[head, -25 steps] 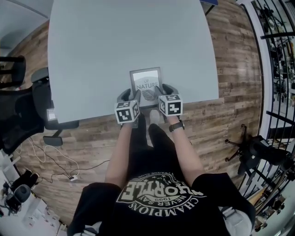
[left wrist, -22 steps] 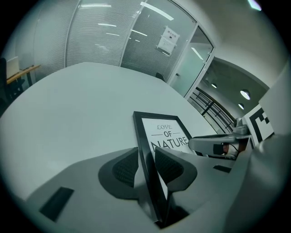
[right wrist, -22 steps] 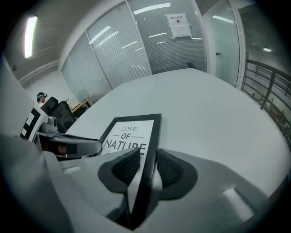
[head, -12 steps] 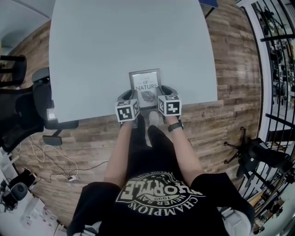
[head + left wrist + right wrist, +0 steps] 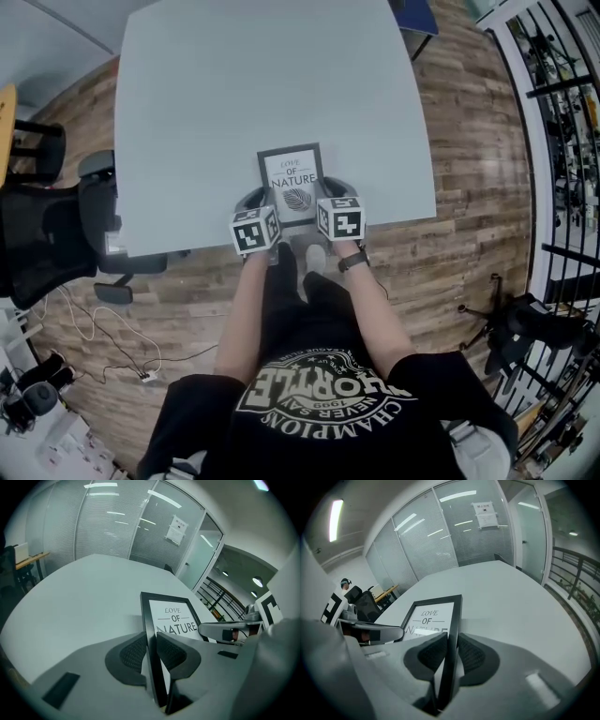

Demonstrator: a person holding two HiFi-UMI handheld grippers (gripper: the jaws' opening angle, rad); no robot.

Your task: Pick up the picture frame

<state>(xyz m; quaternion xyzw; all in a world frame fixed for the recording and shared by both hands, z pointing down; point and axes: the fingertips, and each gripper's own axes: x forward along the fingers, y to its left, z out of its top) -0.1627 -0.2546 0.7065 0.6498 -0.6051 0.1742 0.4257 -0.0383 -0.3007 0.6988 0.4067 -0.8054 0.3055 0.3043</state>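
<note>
One picture frame, one table, one person, two hand-held grippers, left jaws closing on the frame

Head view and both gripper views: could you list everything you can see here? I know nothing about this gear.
picture frame: one, black with white print, near table edge, gripped on both sides
table: one, pale grey, centre
office chairs: at least two, black, left of table
floor: one, brown wood planks, around table
cables: several, thin, floor at lower left
railing: one, black metal, right side
paper notice: one, white, on glass wall beyond table
T-shirt: one, black with white print, on the person
watch: one, dark, right wrist
left hand-held gripper: one, grey, jaws closing on frame's left edge
right hand-held gripper: one, grey, jaws clamped on frame's right edge
</note>
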